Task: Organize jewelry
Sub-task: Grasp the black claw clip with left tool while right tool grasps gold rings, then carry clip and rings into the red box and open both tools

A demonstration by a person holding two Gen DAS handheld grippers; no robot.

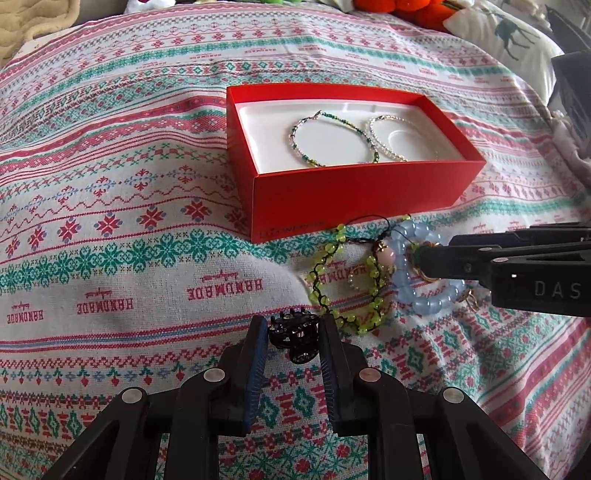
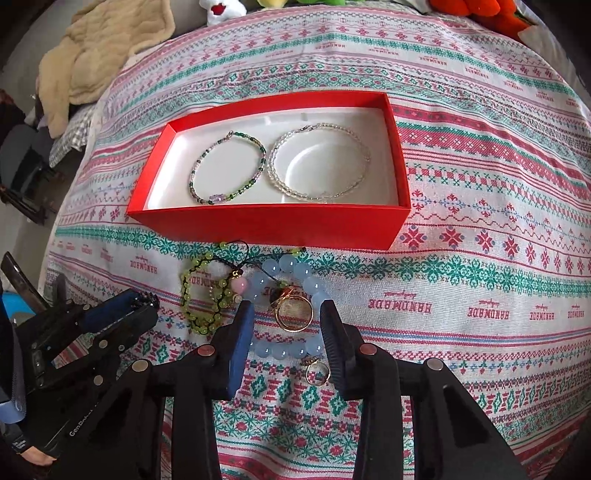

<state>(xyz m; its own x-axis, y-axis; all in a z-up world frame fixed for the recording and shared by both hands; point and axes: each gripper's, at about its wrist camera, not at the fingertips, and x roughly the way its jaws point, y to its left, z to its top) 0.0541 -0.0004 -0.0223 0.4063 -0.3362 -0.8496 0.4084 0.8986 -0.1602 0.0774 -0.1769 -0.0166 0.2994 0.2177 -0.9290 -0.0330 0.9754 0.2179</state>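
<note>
A red box (image 1: 362, 192) (image 2: 266, 225) with a white liner holds a green beaded bracelet (image 1: 293, 131) (image 2: 218, 199) and a clear beaded bracelet (image 1: 371, 133) (image 2: 271, 162). In front of it on the cloth lie a yellow-green corded bracelet (image 1: 372, 263) (image 2: 186, 295), a pale blue bead bracelet (image 1: 417, 230) (image 2: 286, 264), a gold ring (image 2: 293, 327) and a smaller ring (image 2: 309, 374). My left gripper (image 1: 292, 320) (image 2: 146, 299) is shut on a black hair claw clip (image 1: 295, 336). My right gripper (image 2: 286, 303) (image 1: 423, 258) points down and straddles the blue bracelet and gold ring; its pads do not visibly press on them.
A patterned red and green cloth (image 1: 129, 229) covers the rounded surface. A beige blanket (image 2: 110, 48) lies at the far left. Orange plush toys (image 1: 413, 11) and a deer-print pillow (image 1: 509, 37) sit at the back right.
</note>
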